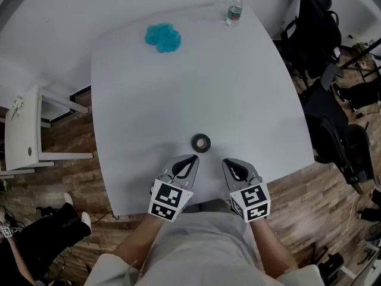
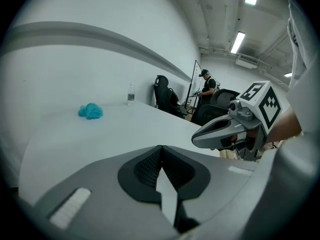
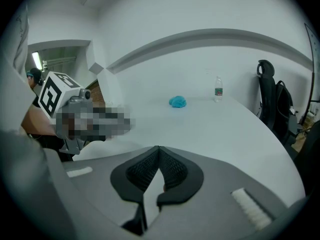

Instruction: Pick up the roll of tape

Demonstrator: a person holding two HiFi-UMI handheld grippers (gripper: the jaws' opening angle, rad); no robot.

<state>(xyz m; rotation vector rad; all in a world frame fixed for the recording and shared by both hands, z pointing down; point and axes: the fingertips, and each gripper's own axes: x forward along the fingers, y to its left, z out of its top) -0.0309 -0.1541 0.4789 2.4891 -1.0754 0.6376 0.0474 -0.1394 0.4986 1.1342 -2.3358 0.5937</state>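
Observation:
The roll of tape (image 1: 201, 142) is a small dark ring that lies flat on the white table (image 1: 149, 100), near its front edge. My left gripper (image 1: 191, 158) sits just in front of the roll and slightly to its left, jaws shut and empty. On the other side, my right gripper (image 1: 229, 161) is in front of the roll and to its right, also shut with nothing in it. The left gripper view shows the closed jaws (image 2: 160, 149) and the right gripper (image 2: 225, 131) beside them. In the right gripper view the jaws (image 3: 158, 149) meet too. The roll is hidden in both gripper views.
A crumpled blue cloth (image 1: 163, 37) and a water bottle (image 1: 234, 9) sit at the table's far side. Black office chairs (image 1: 333, 130) stand to the right, and a small white side table (image 1: 24, 133) to the left. A person (image 2: 206, 84) stands far behind the chairs.

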